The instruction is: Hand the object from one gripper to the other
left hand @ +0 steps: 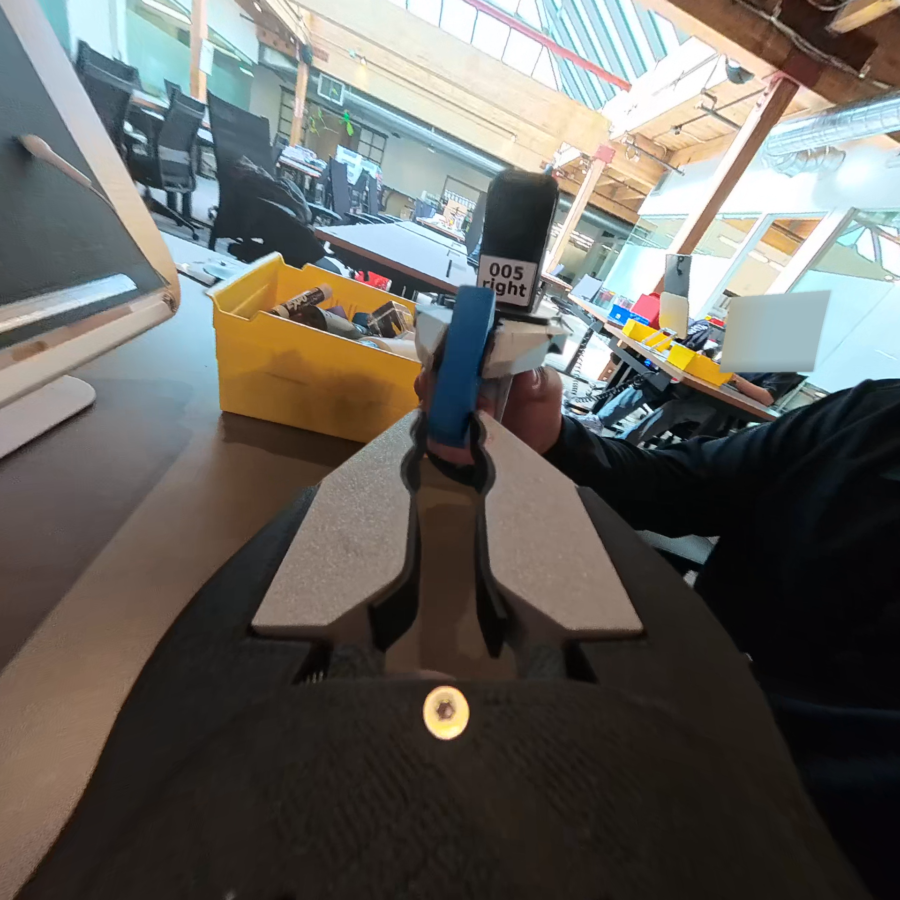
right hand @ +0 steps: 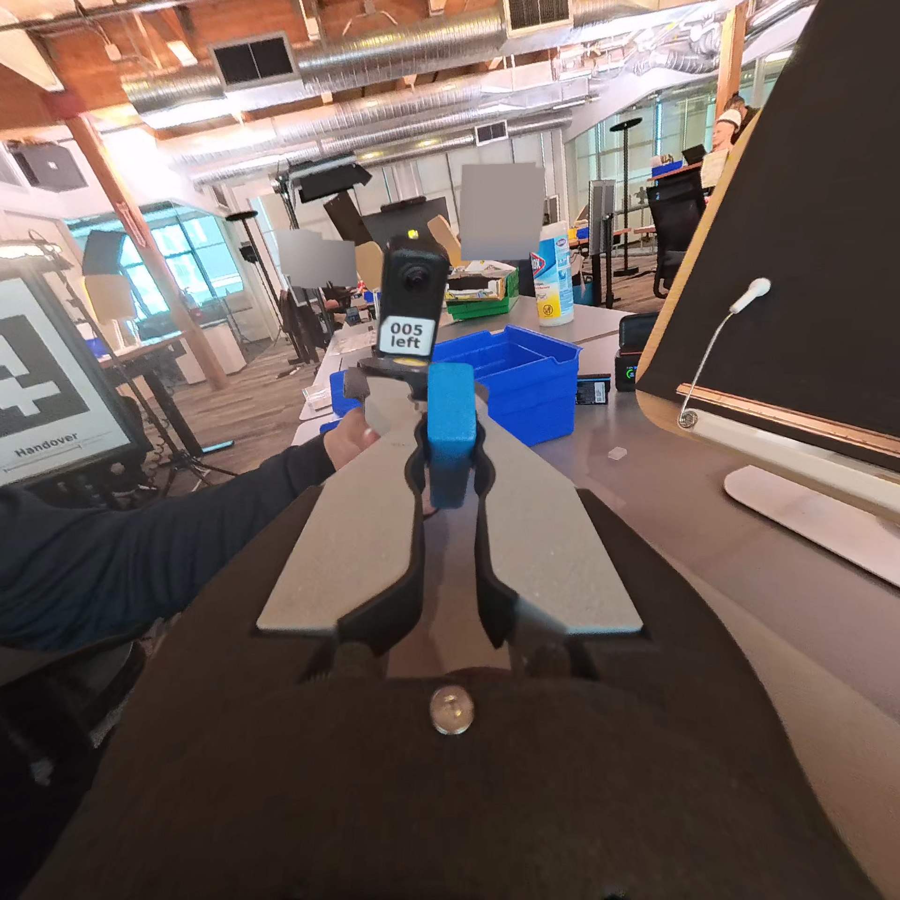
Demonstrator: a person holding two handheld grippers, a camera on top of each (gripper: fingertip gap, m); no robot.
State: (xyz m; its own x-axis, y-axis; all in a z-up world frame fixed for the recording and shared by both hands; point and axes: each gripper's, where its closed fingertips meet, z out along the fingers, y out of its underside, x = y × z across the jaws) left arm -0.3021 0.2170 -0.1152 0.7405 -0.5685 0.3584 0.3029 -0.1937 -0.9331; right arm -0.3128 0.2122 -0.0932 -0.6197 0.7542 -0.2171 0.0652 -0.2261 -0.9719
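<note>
**Blue block gripped from both ends above the desk**

One brown desk is seen beneath the handover, and it carries most of the surroundings. Two tilted dark boards on pale stands are visible, one per view: a board at the far left in the left wrist view, and a board at the right in the right wrist view, with a white-tipped wire clipped to its ledge. One yellow bin, filled with markers and small items, is set on the desk just behind the meeting point in the left wrist view. One blue bin is placed behind the block in the right wrist view, and one wipes canister stands farther back.

One blue block is held upright in the air between the two tools. The left gripper is closed on its lower end, both fingertips pressing its sides. The right gripper is likewise clamped on the block, which rises between its fingertips. The opposite tool, topped by a black camera, is partly hidden by the block in each view.
</note>
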